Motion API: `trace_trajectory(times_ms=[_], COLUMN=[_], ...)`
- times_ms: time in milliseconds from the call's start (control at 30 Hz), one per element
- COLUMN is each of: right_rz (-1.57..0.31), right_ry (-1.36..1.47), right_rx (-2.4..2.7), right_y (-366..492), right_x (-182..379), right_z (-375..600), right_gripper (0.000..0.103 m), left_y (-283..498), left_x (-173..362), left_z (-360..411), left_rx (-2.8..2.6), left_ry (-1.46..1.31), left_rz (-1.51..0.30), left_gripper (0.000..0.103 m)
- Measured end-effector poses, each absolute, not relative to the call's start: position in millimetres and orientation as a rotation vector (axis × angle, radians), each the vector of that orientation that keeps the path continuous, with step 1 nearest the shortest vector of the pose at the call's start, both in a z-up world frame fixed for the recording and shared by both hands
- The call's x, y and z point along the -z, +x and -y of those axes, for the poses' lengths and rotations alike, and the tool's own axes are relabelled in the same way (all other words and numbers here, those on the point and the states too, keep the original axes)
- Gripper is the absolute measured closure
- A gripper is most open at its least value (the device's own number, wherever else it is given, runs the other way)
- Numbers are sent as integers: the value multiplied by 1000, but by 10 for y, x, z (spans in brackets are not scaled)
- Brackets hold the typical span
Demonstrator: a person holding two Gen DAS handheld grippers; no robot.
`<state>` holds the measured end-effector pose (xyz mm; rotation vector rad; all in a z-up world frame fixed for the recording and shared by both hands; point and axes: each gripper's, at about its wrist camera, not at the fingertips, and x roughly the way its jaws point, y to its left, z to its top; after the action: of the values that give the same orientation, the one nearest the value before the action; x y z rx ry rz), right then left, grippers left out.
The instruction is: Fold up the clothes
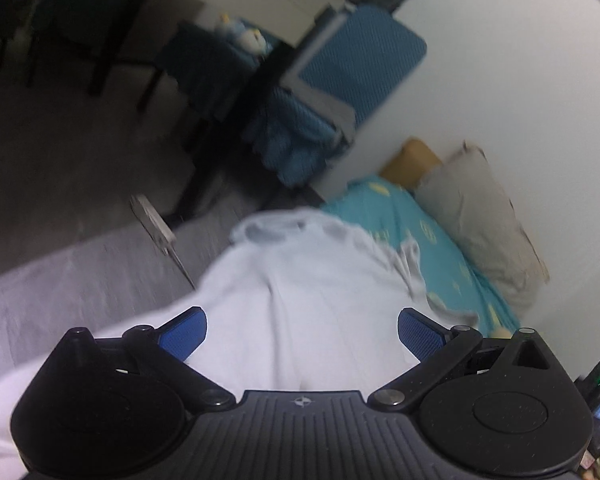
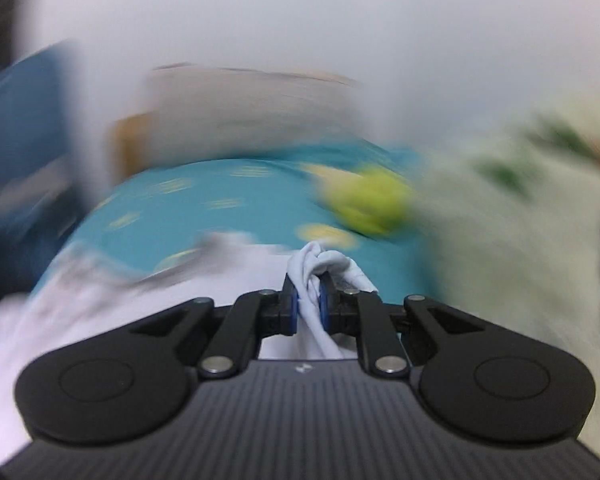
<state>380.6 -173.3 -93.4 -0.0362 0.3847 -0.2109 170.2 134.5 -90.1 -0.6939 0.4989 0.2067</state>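
A plain white wall [image 1: 500,80] backs a bed with a teal patterned sheet [image 1: 432,236] and a grey pillow [image 1: 476,216] — beyond it, grey floor [image 1: 60,152], dark chair legs [image 1: 100,68], dim light.

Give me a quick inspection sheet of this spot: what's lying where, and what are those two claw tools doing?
Surface: bed with teal patterned sheet.
Job's things: white garment, spread over the bed.
Clutter: grey pillow; blurred yellow-green object.
Grippers: left gripper open above the garment; right gripper shut on a bunched fold of it.
Cables: nothing seen.
Surroundings: white wall, blue chair, dark table legs.
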Motion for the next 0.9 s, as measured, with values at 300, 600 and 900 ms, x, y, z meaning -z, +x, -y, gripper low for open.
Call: trace_trajectory(times_ms=[300, 600, 900], right_rz=[-637, -539, -471], right_ry=[78, 156, 430], right_rx=[-76, -82, -38], right_y=[3888, 2833, 1600], right_x=[1183, 408, 9], right_z=[1478, 1884, 2371], right_gripper=[32, 14, 14], left_y=[1749, 1740, 1527], left_x=[798, 778, 825], left_z=[-1267, -867, -334], left_rx=[-214, -69, 75], left_ry=[-548, -351, -67], left_rz=[-479, -460, -433], left_gripper=[0, 0, 1])
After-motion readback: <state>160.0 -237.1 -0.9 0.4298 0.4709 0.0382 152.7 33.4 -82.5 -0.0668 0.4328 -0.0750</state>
